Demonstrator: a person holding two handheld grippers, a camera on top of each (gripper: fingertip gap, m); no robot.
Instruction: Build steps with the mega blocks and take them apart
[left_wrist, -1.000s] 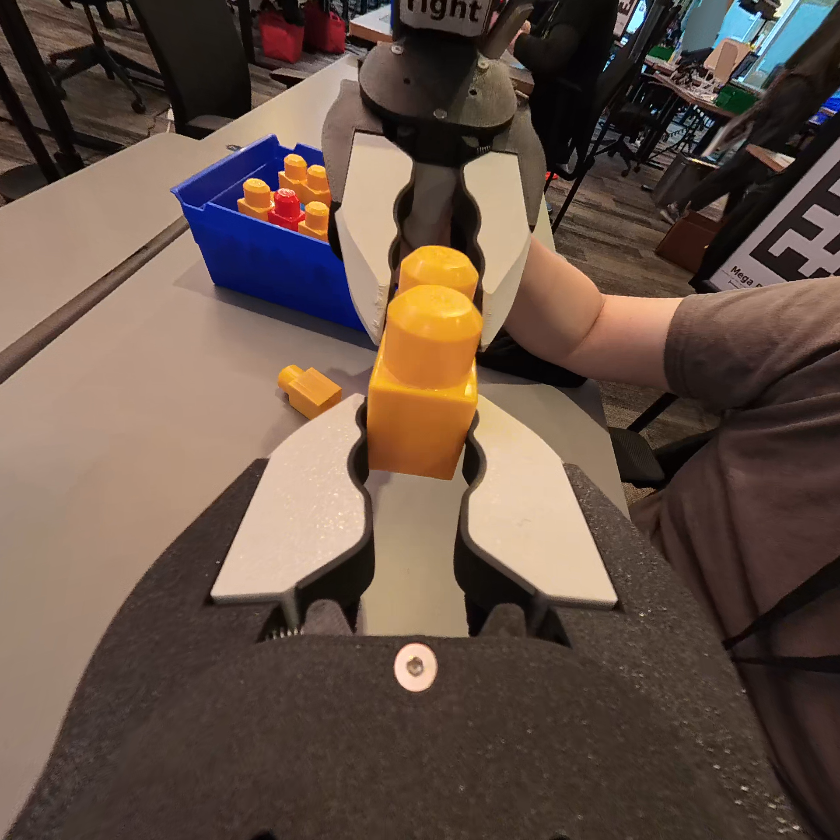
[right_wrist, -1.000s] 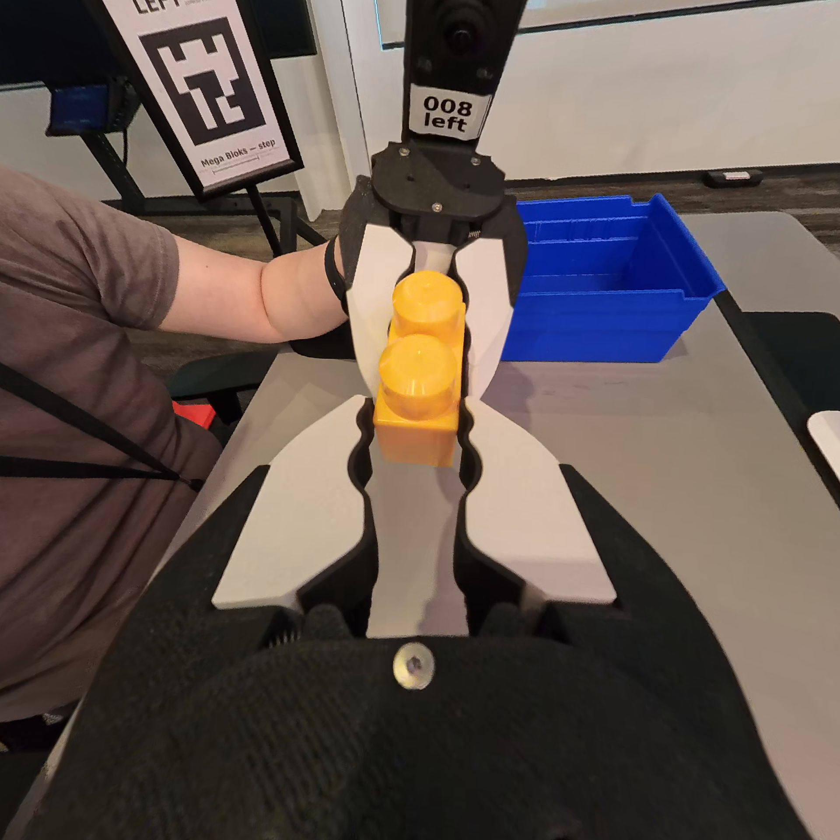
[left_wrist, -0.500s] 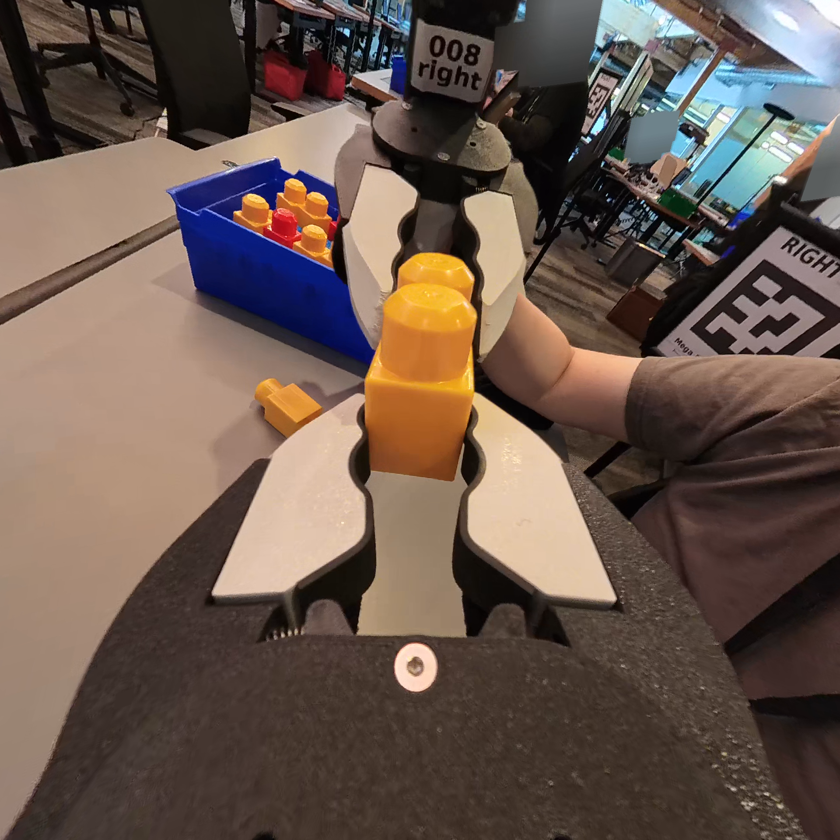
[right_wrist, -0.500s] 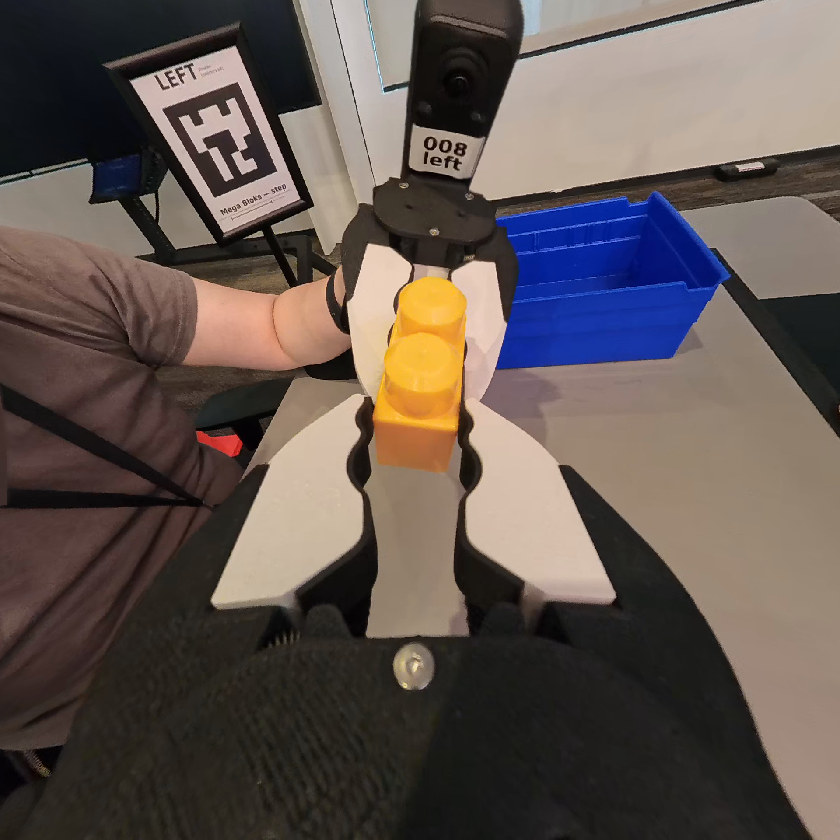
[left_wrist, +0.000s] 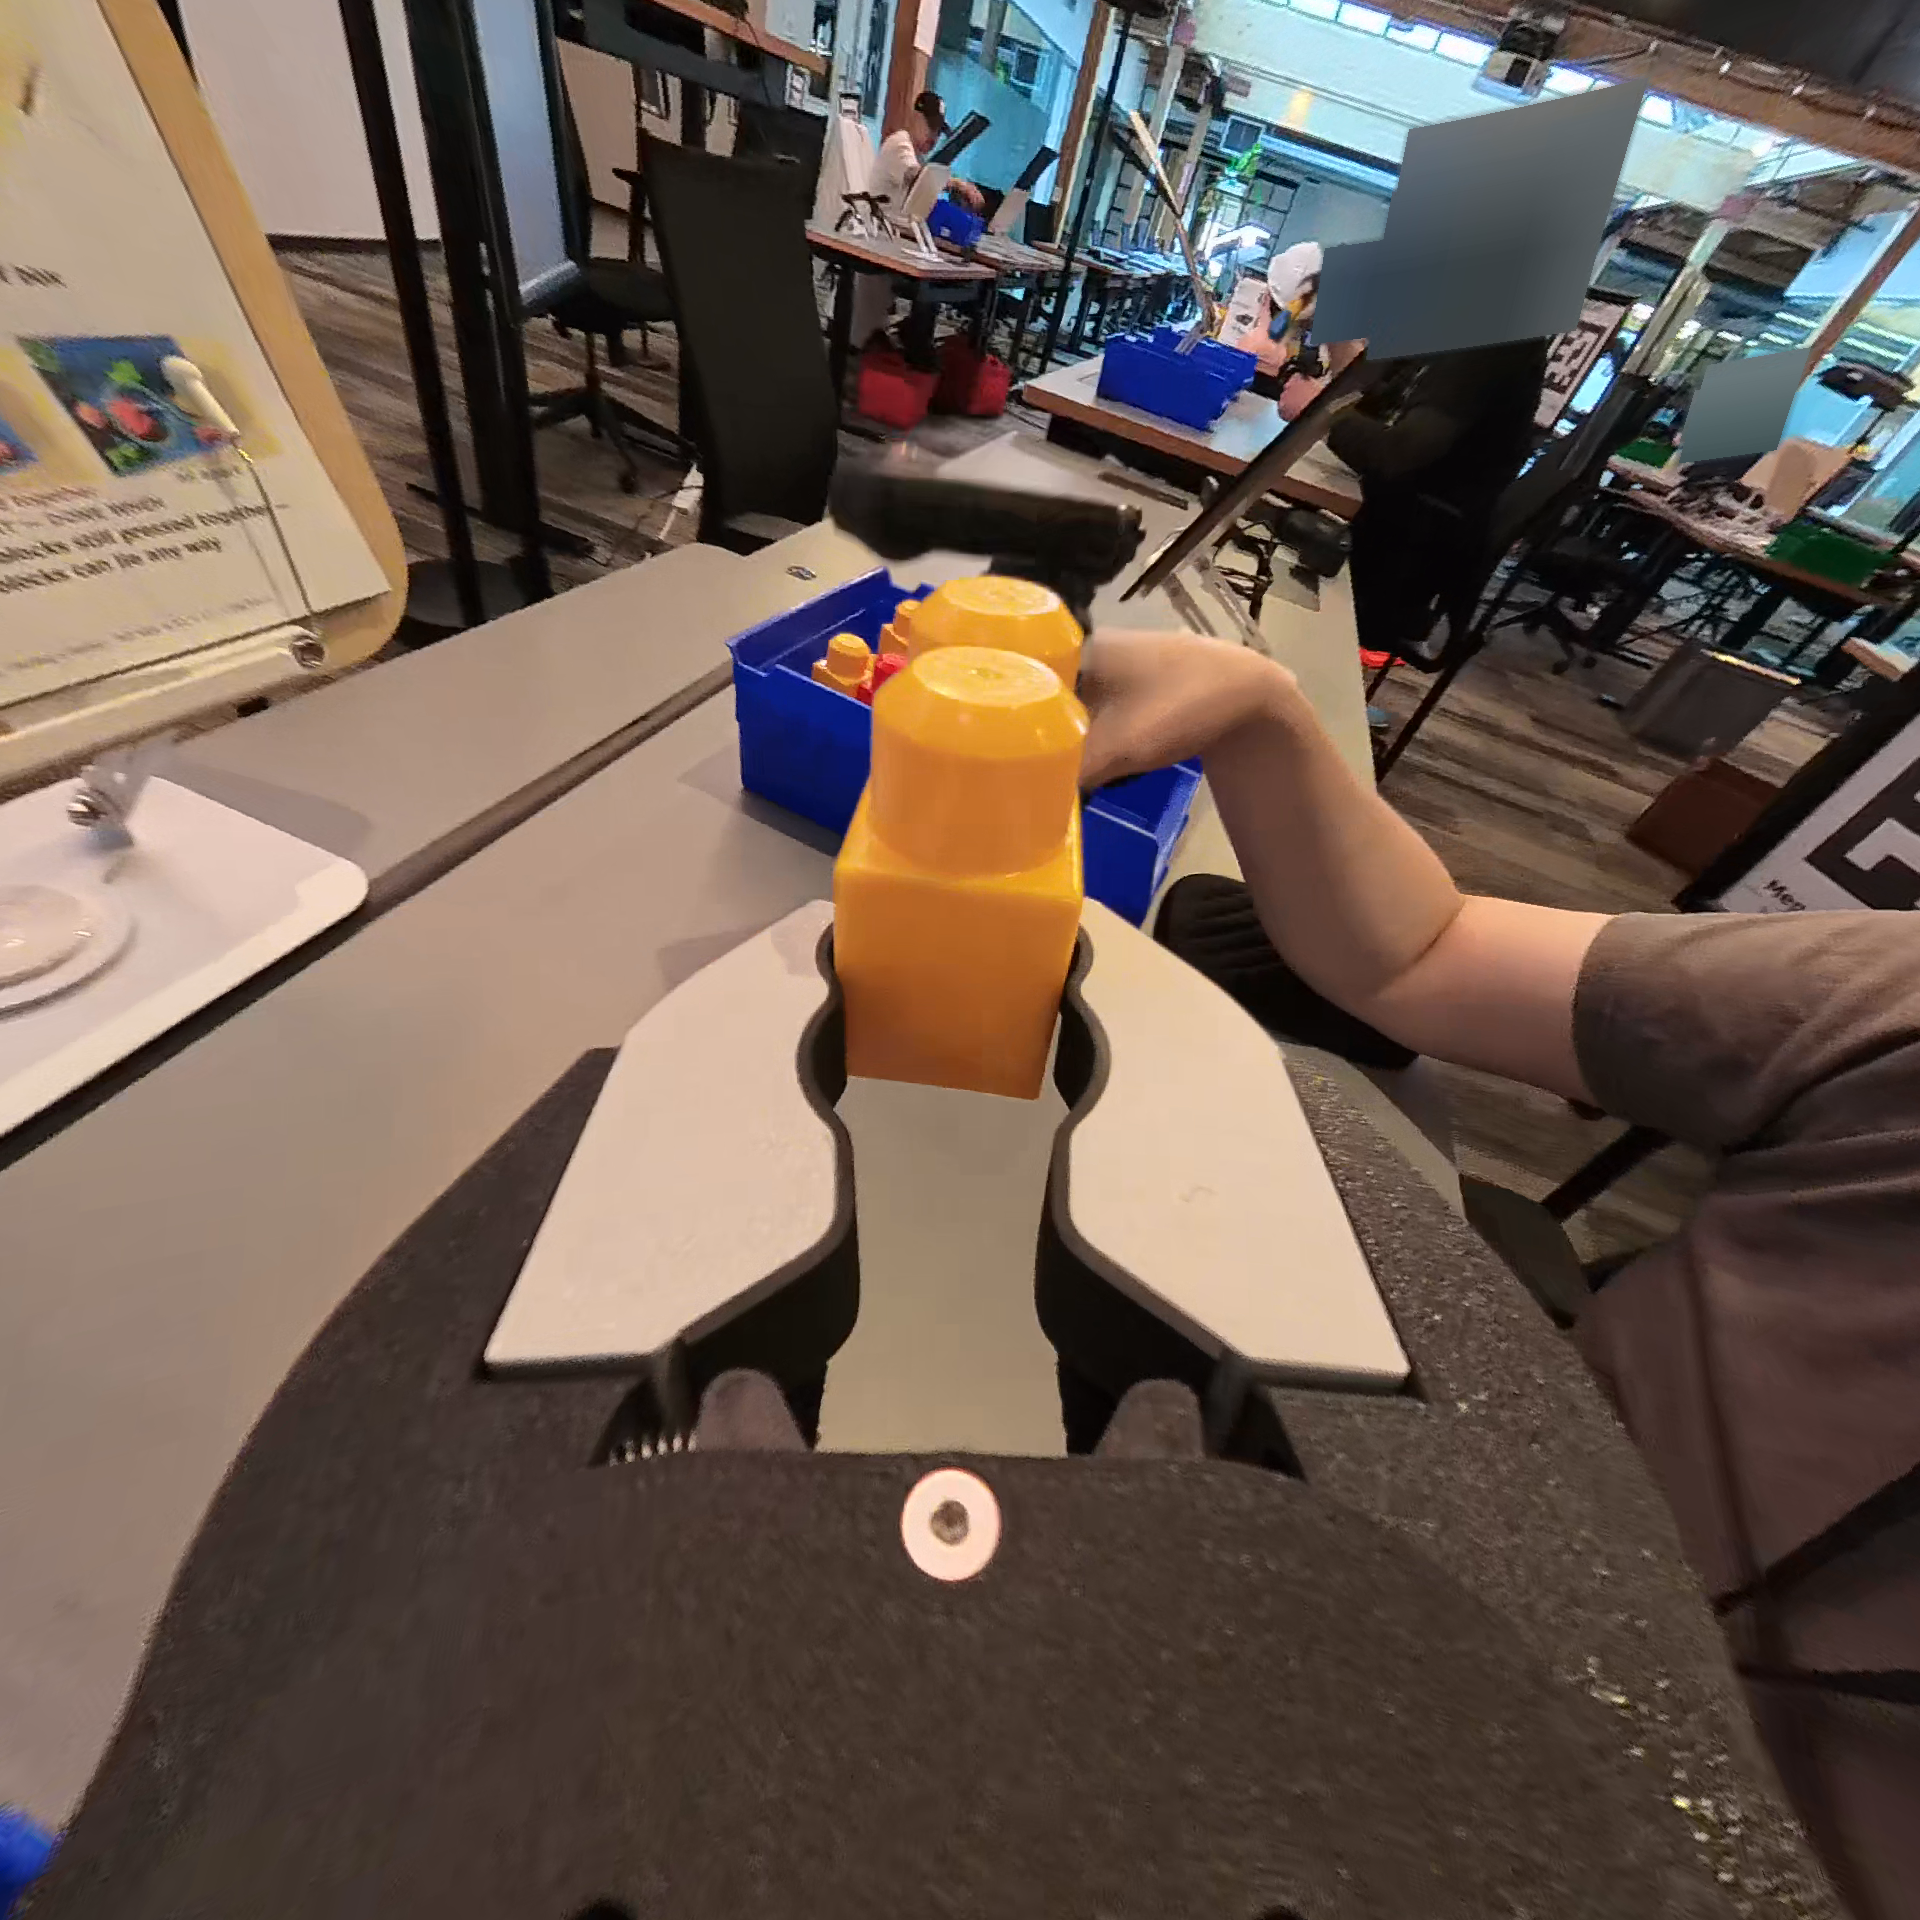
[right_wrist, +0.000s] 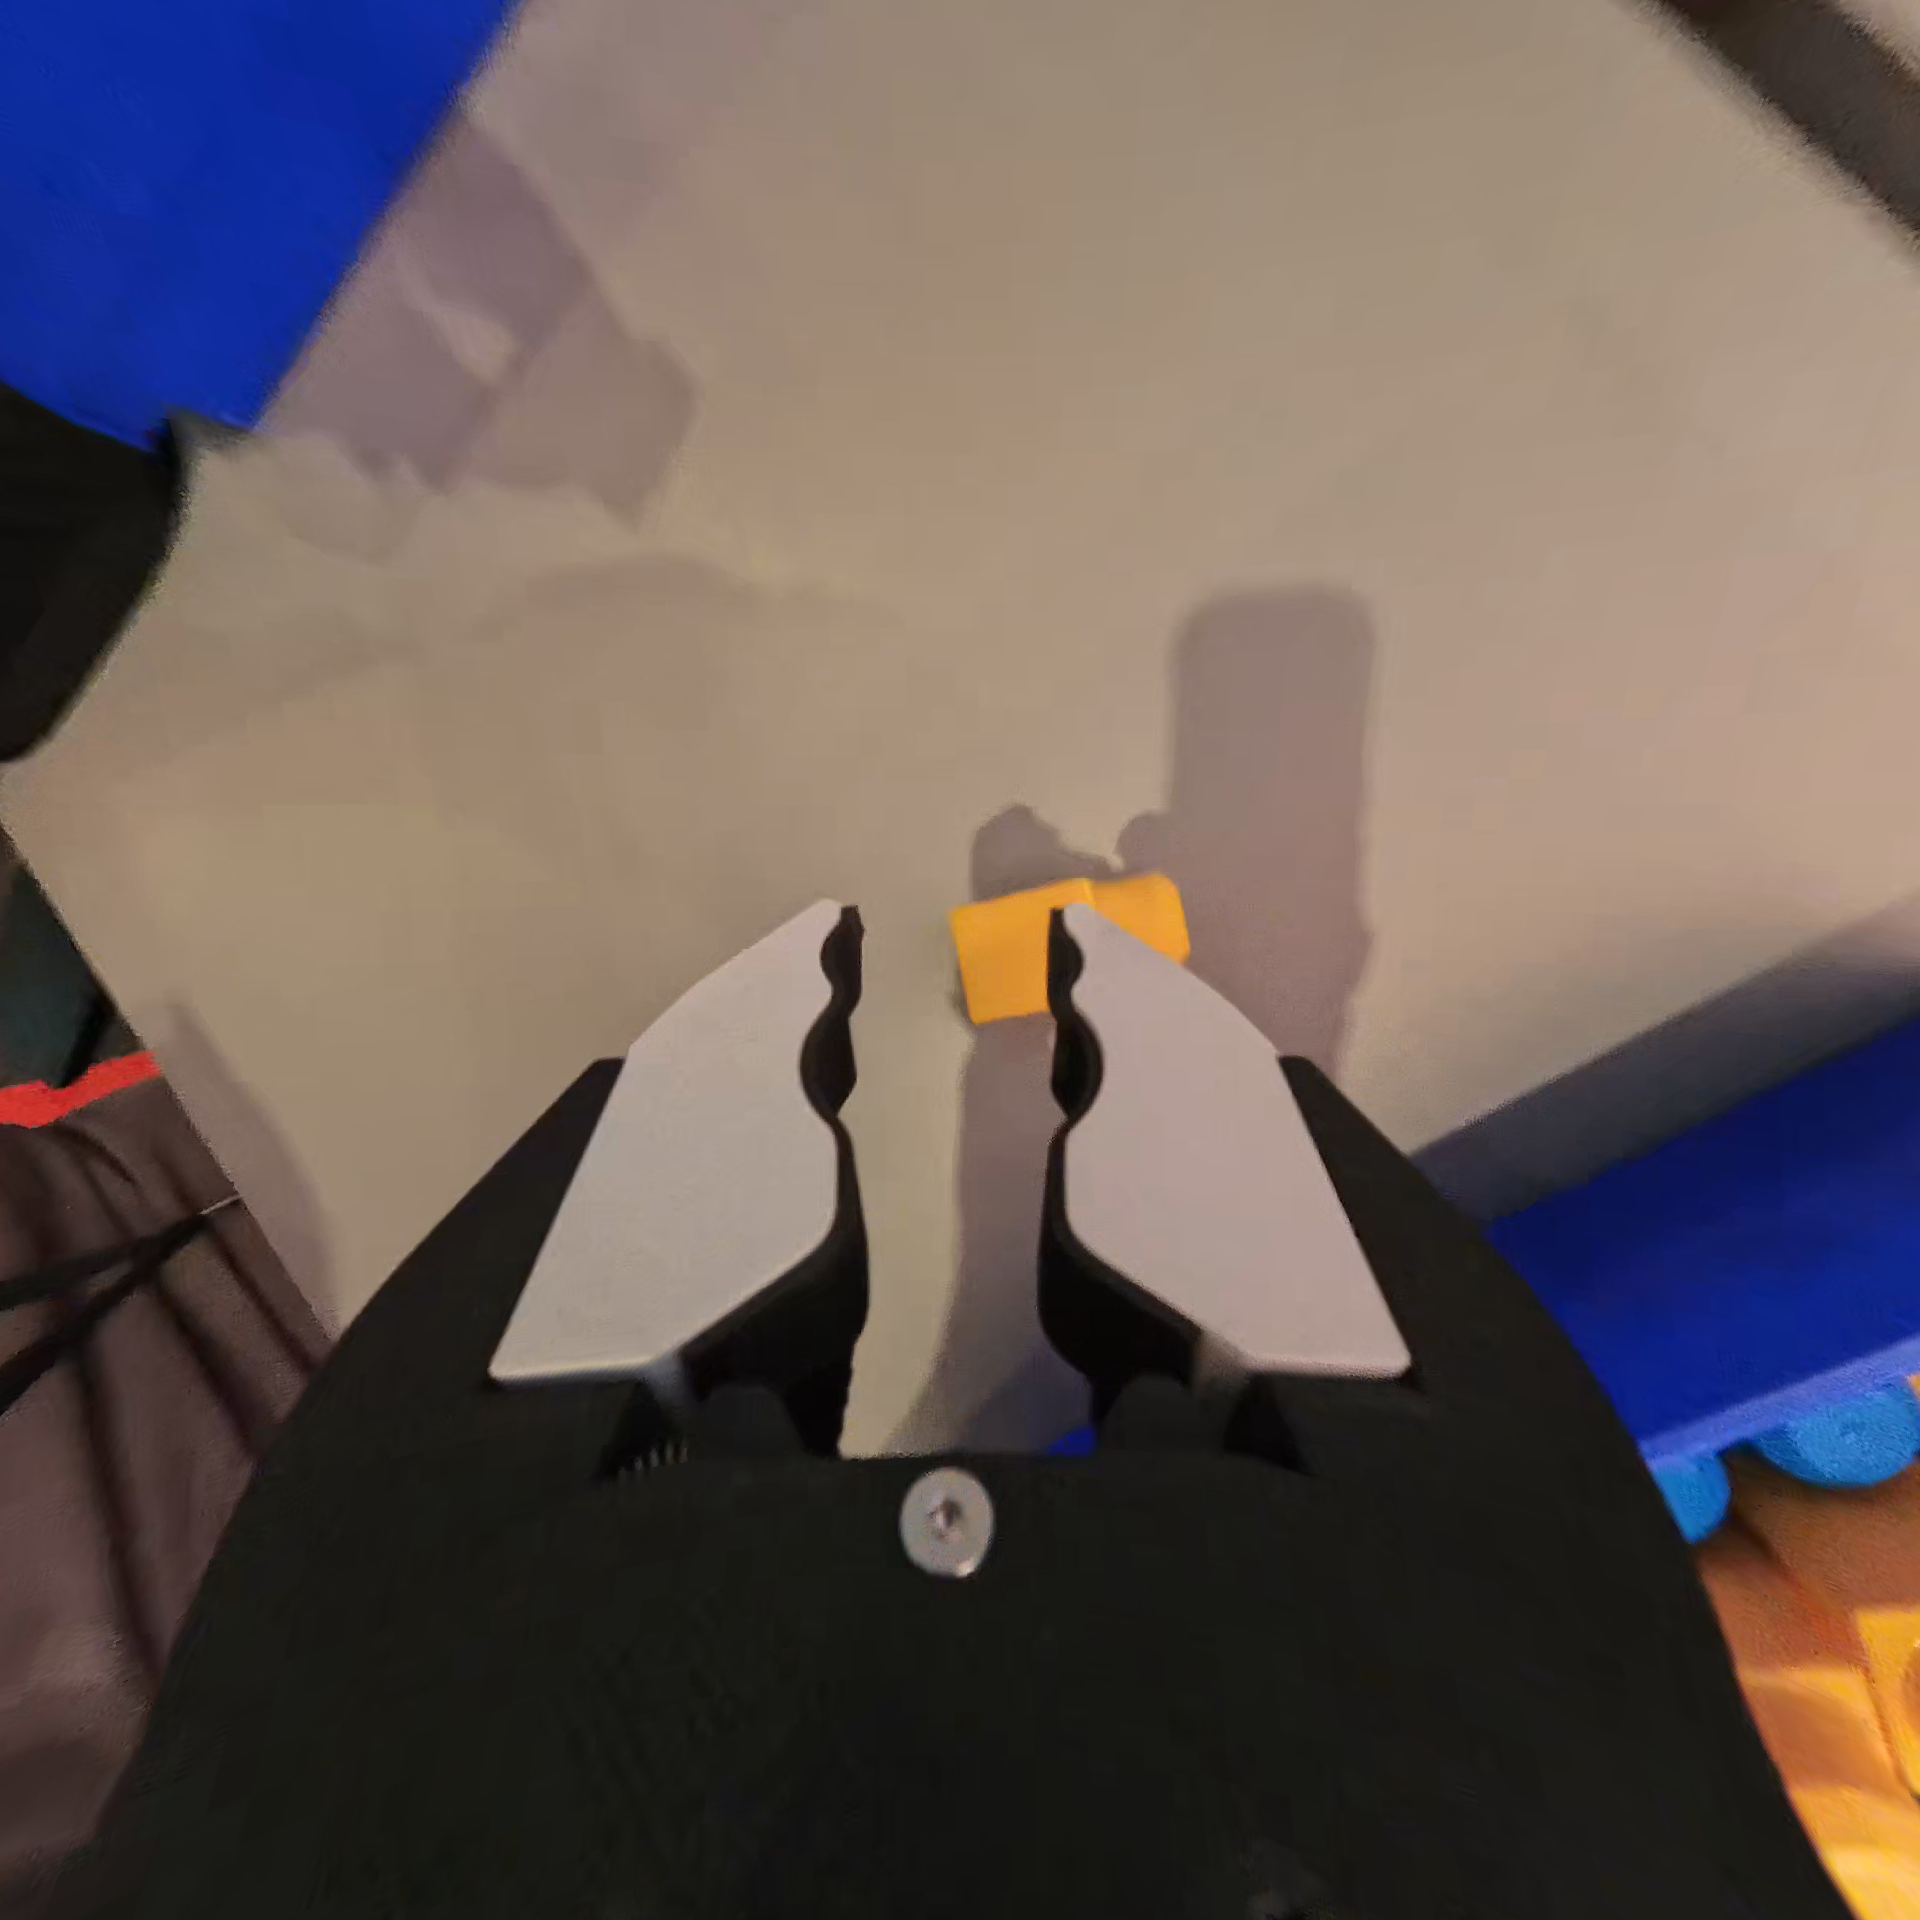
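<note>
The two-stud orange plastic block is sitting upright between the white fingertips of the left gripper, which is clamping it by its lower body and holding it up above the grey tabletop, studs pointing upward. The left gripper is reaching level over the table, its fingers closed only as far as the block's width allows.

The right gripper is pointing steeply down at the table, its fingers parted with nothing between them. Just beyond its tips a small single-stud orange block is lying on its side on the table, partly hidden behind the right-hand finger. In the left wrist view the person's bare forearm is stretching across from the right, with the dark body of the right gripper blurred above the held block.

Behind the held block a blue plastic bin is standing on the table, with orange and red blocks inside. A second blue bin is showing at the right edge of the right wrist view, blurred. A white base plate and an upright placard are standing to the left.

Half a second ago both grippers were gripping the orange block from opposite ends; now the right one has let go and swung down toward the small block, leaving the left holding it alone.
</note>
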